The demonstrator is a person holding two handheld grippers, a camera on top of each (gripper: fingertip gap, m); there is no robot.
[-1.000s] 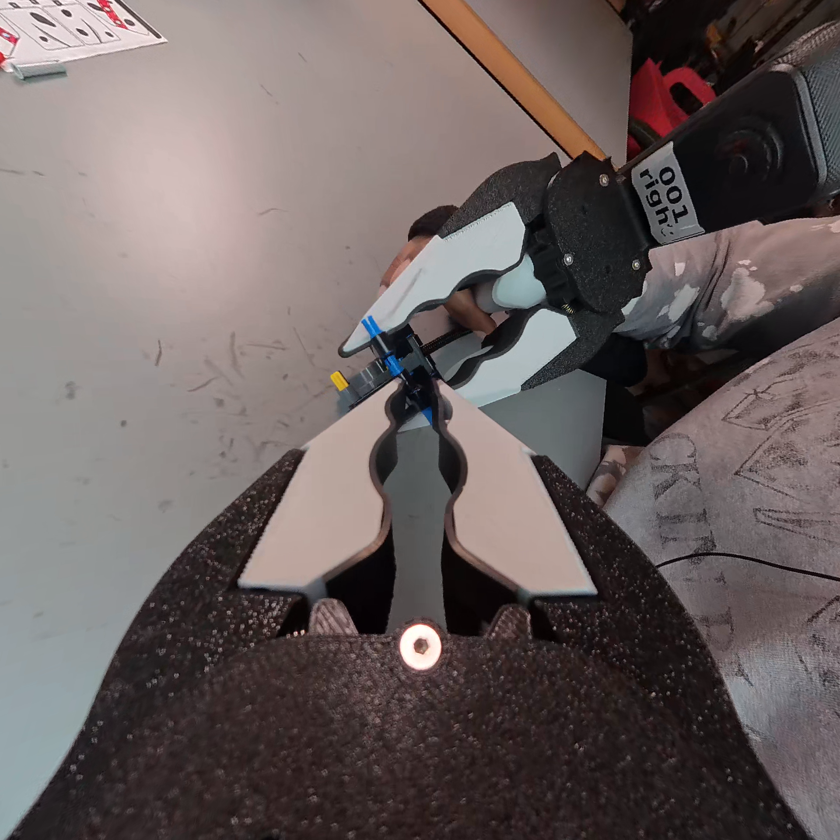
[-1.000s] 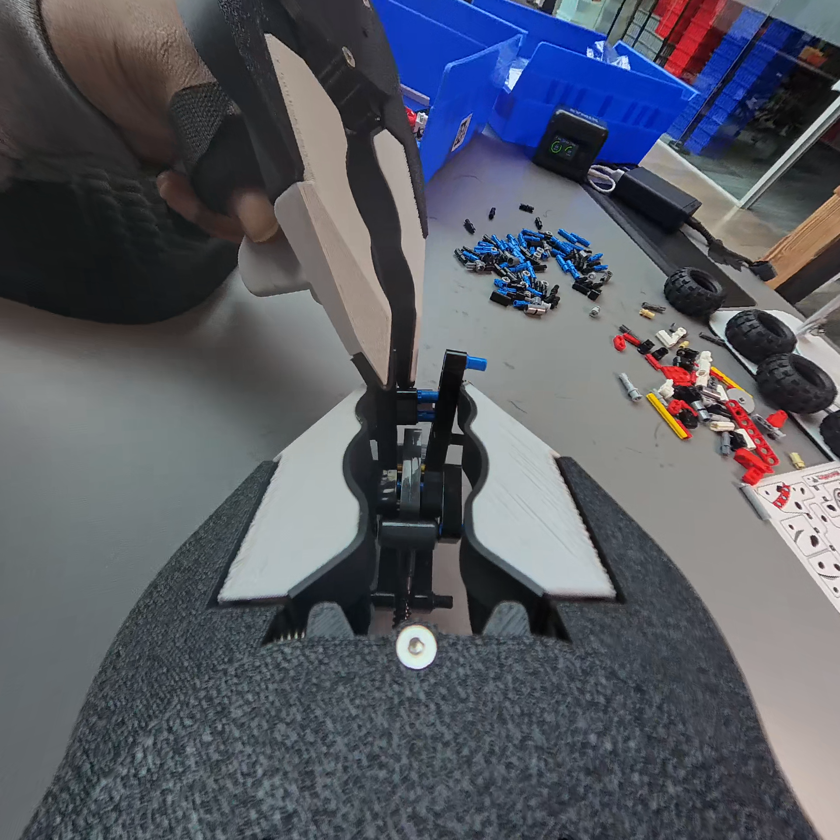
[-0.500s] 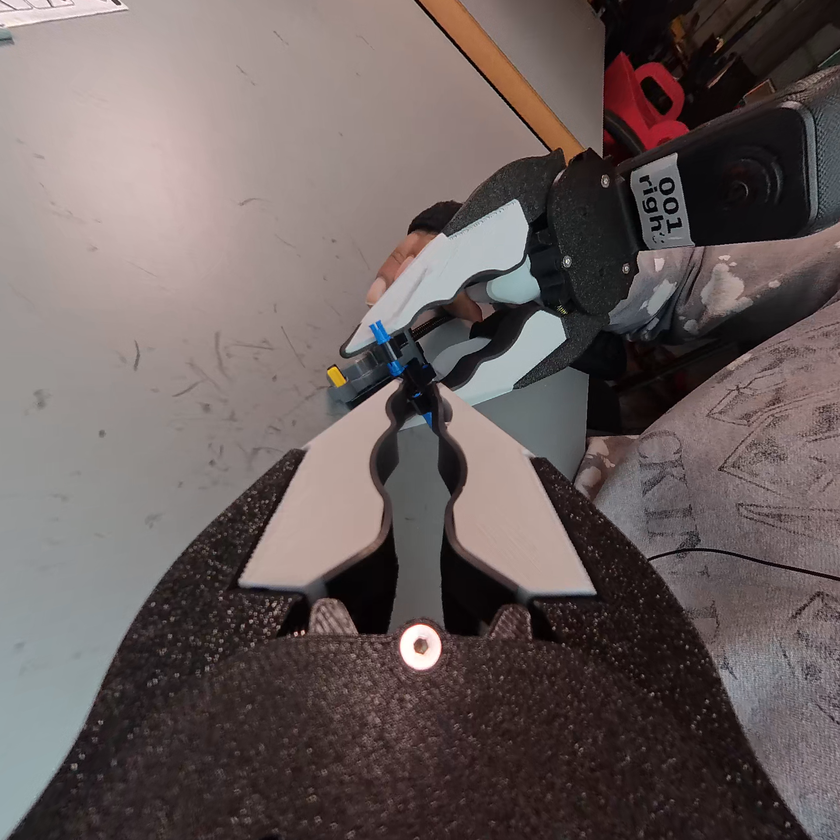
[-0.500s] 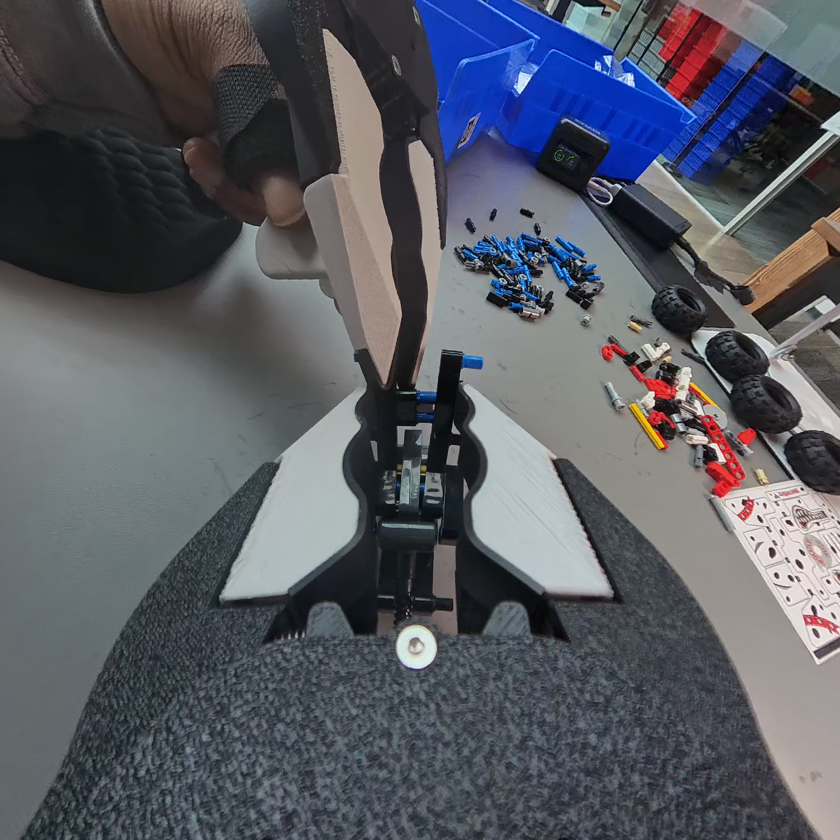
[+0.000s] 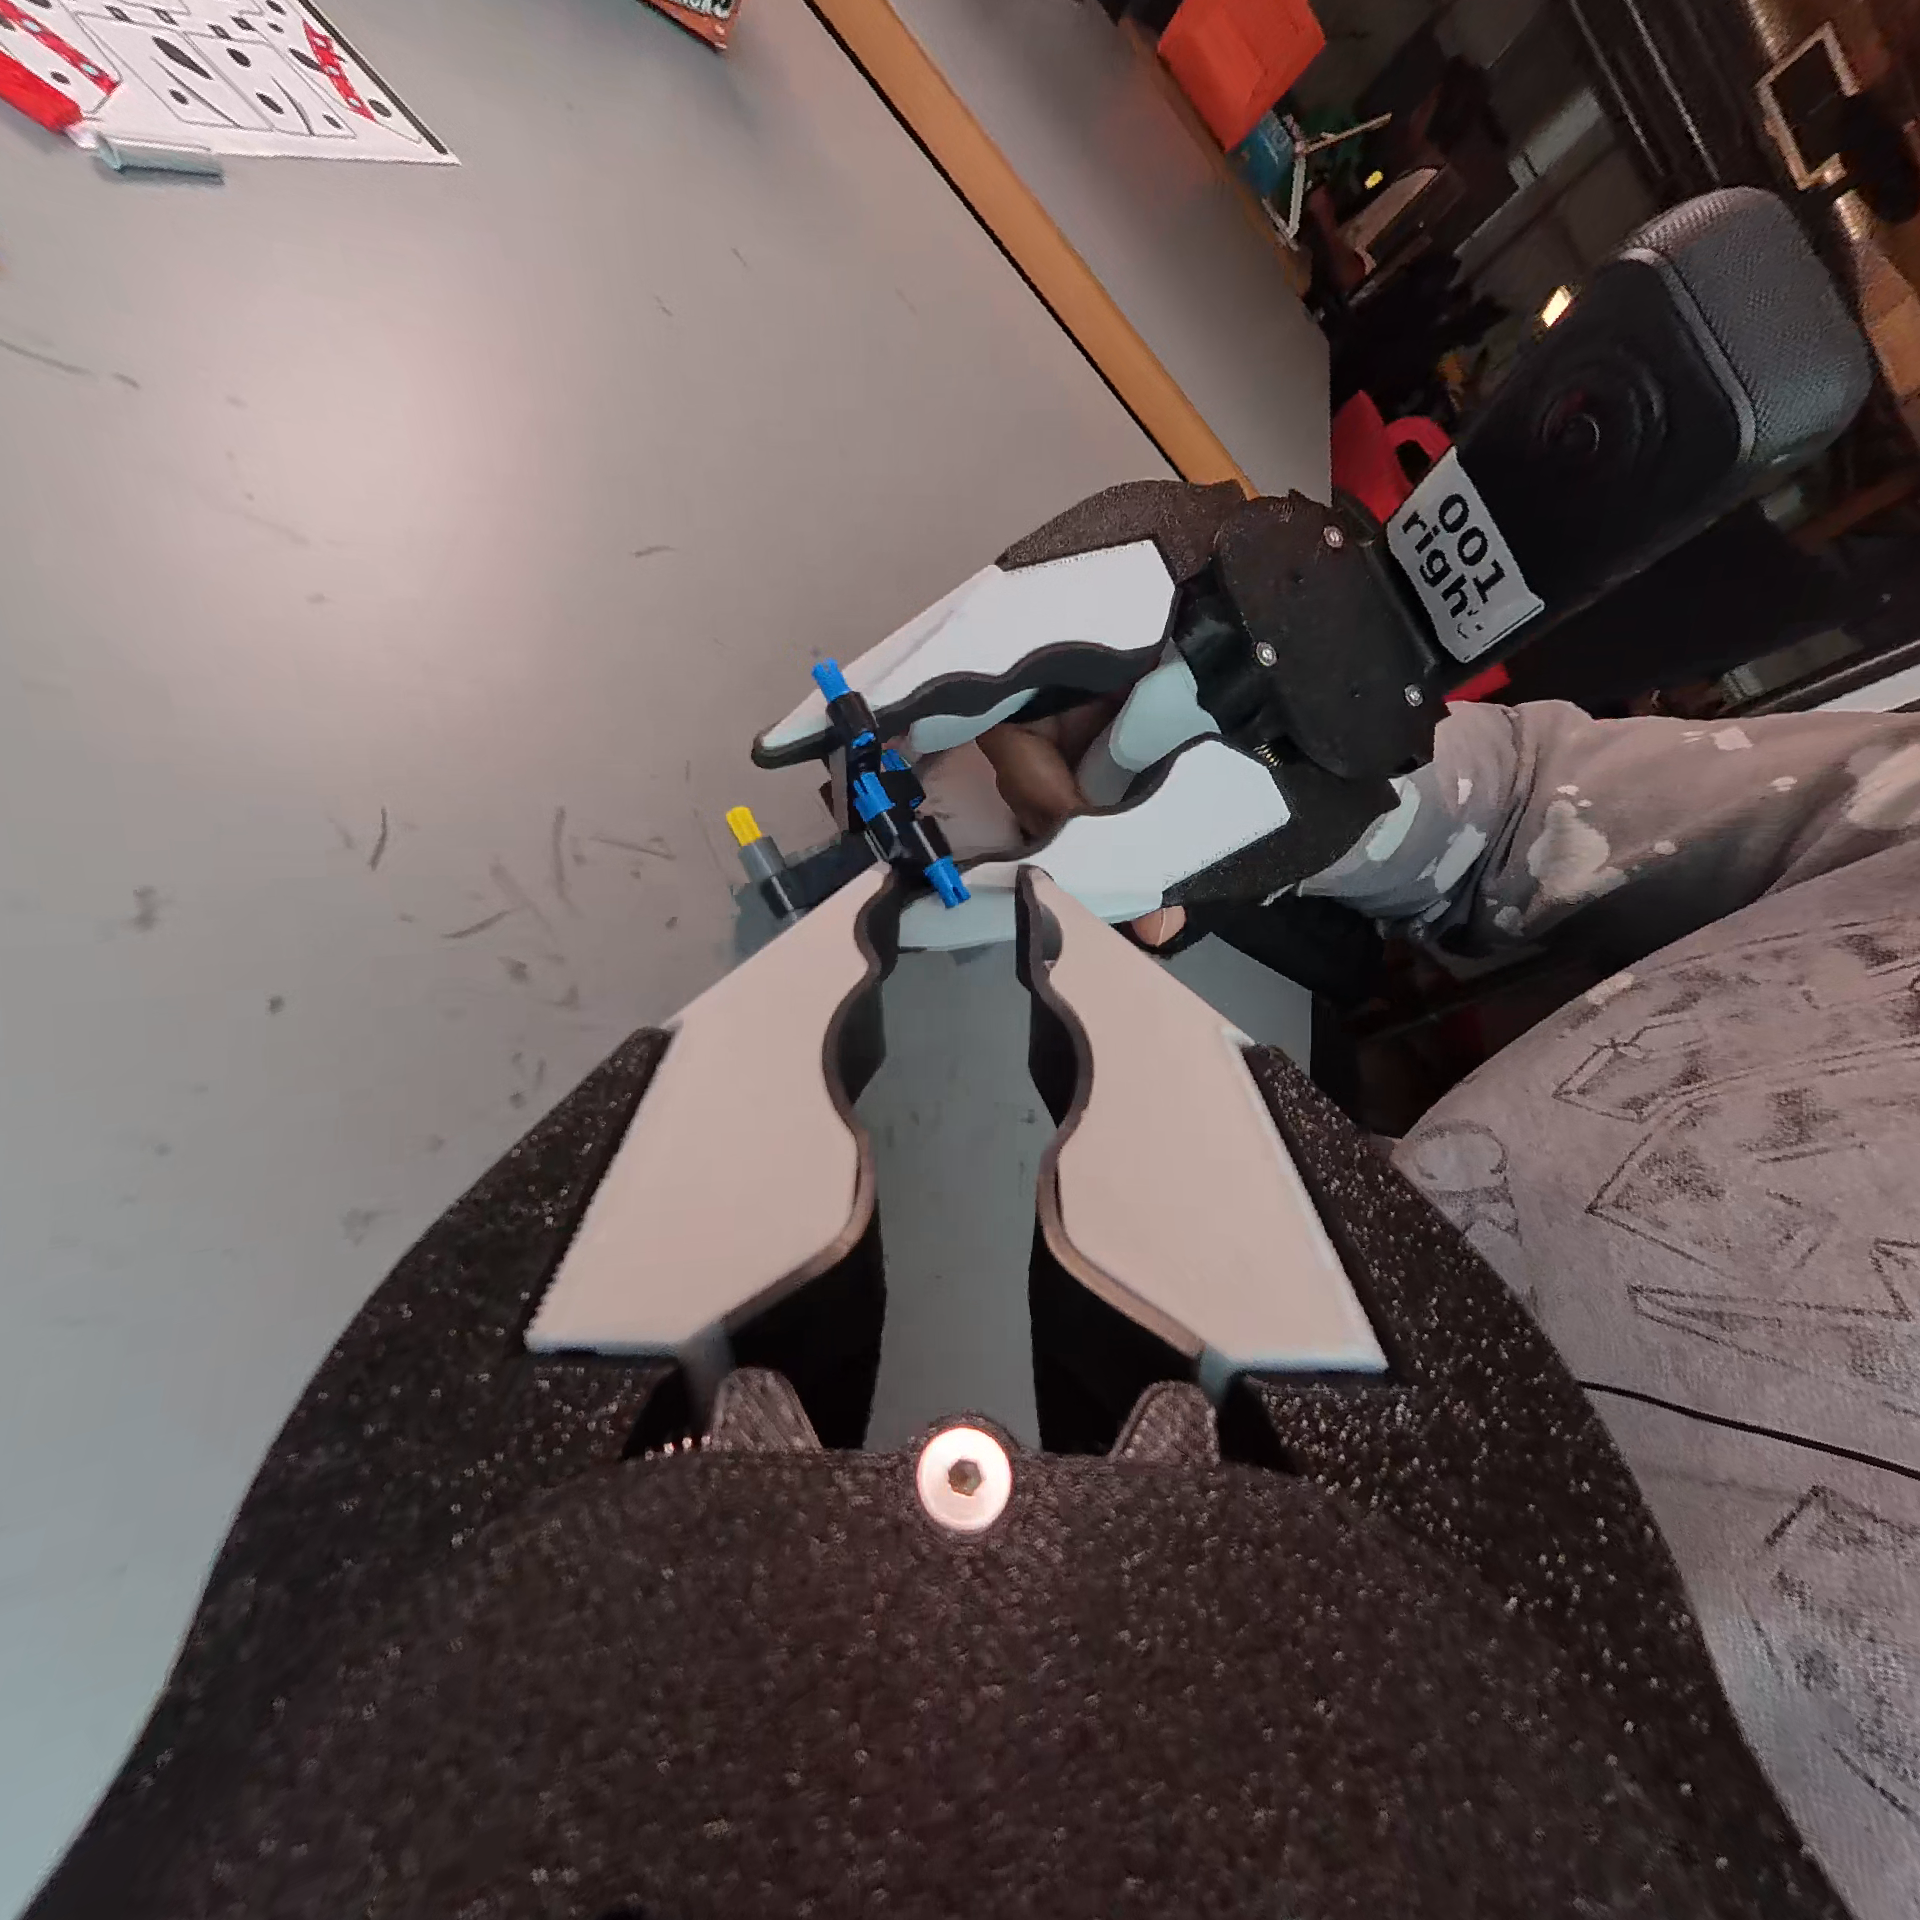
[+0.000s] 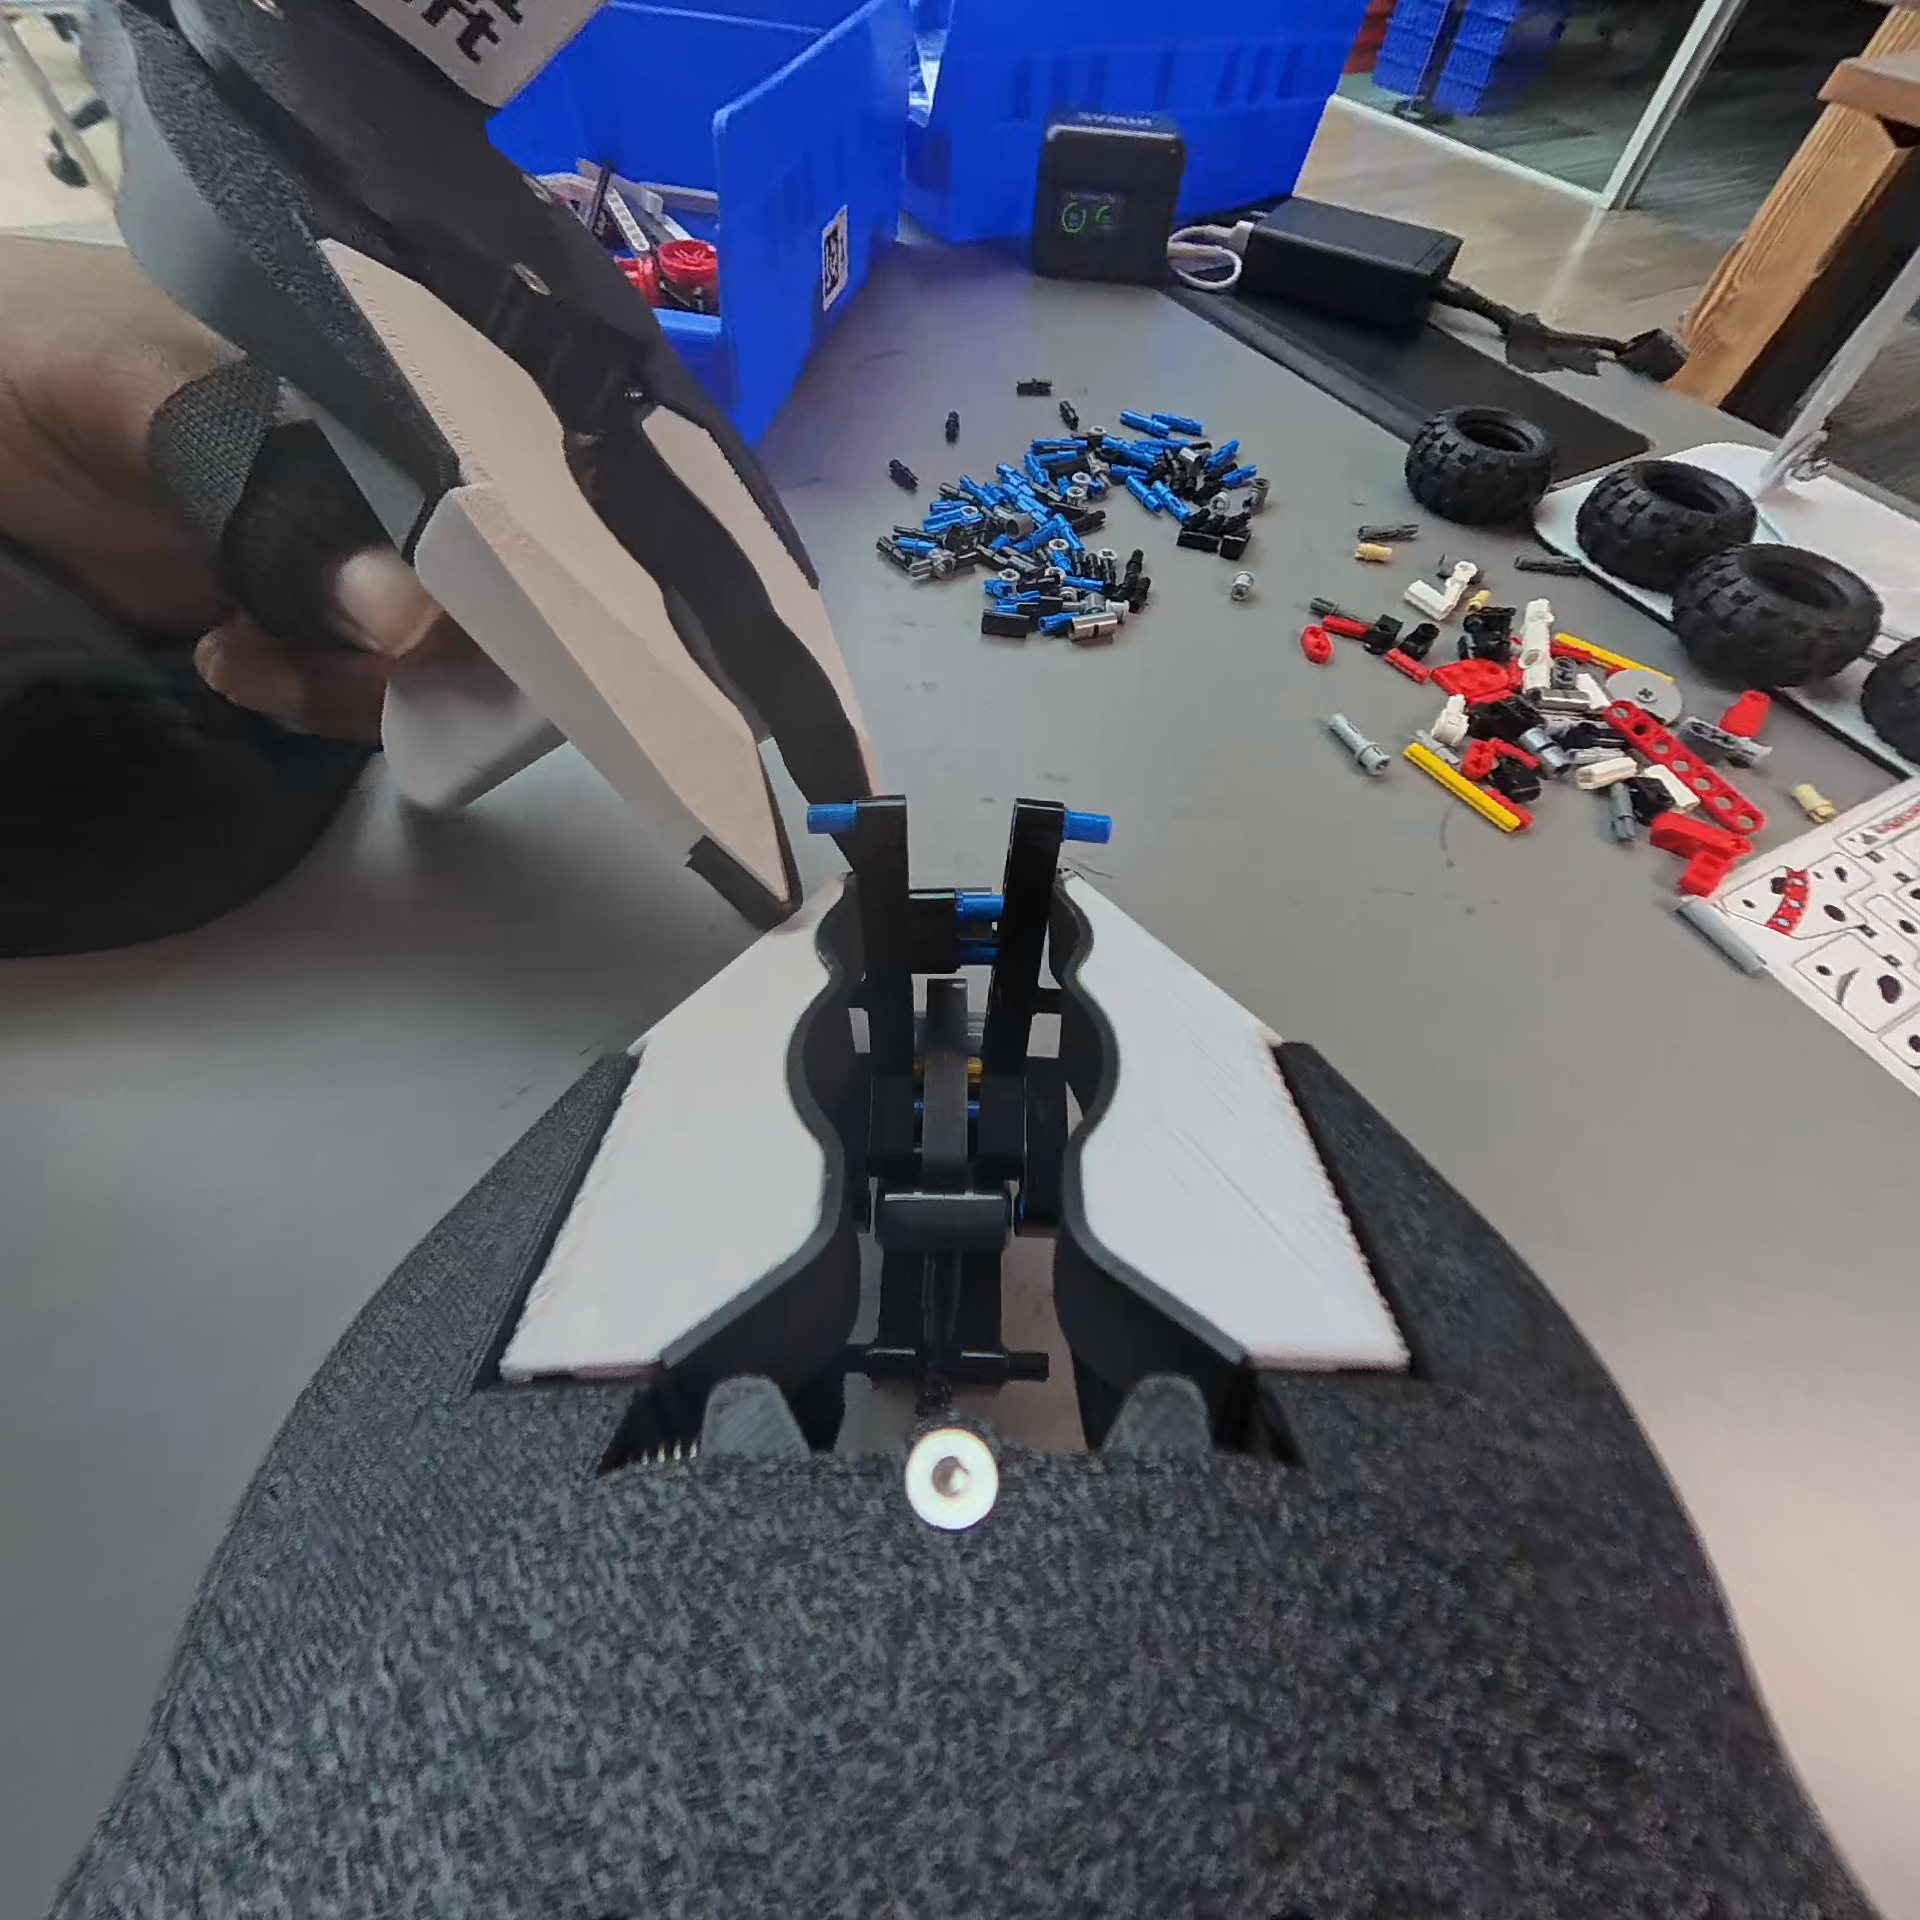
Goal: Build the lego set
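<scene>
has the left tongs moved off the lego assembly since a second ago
Yes. In the right wrist view the left tongs, earlier pinched on the black lego assembly, now sit opened just left of it, while the right tongs grip it.

Centre frame, the right tongs (image 6: 951, 904) clamp a black lego assembly (image 6: 951, 997) with blue pins; the left tongs (image 6: 800, 873) hang just upper left, loose pieces (image 6: 1070, 520) scattered across the worktop (image 6: 1195, 935) beyond.

black textured tongs (image 5: 951, 904) with grey wavy-edged fingers (image 5: 727, 1143).
</scene>
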